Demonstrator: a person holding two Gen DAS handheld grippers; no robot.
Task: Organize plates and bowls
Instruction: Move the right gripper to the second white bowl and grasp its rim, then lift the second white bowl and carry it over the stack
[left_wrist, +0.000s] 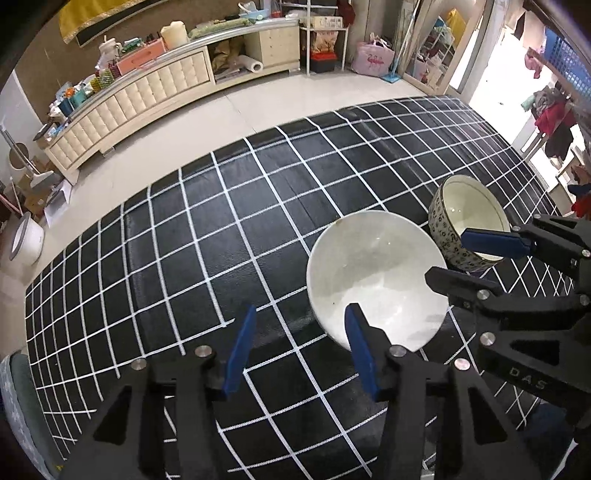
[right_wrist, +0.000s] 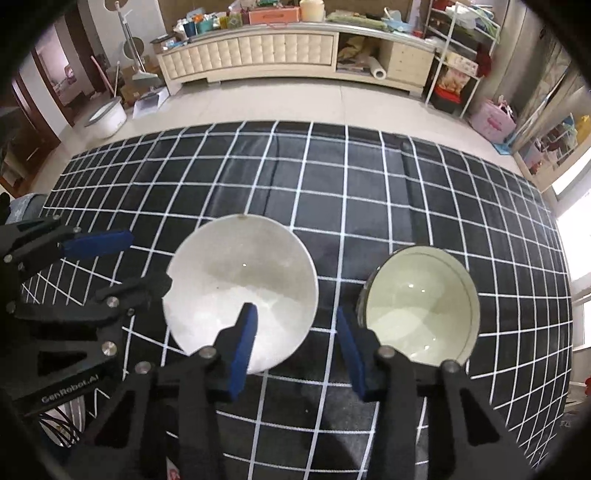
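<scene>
Between right fingers (right_wrist: 243, 339): bare cloth (right_wrist: 295, 192), seemingly.

Both wrist views look down closely, sharing the white bowl (left_wrist: 373, 269) (right_wrist: 240, 284).

Home living room. Long cream cabinet (right_wrist: 280, 50) along the wall, top cluttered with boxes and jars; tiled floor (right_wrist: 280, 105); wire shelf rack (right_wrist: 458, 59); pink bag (right_wrist: 493, 120); clothes hanging (left_wrist: 554, 122) by the bright doorway; mop (right_wrist: 138, 55) leaning nearby.
</scene>
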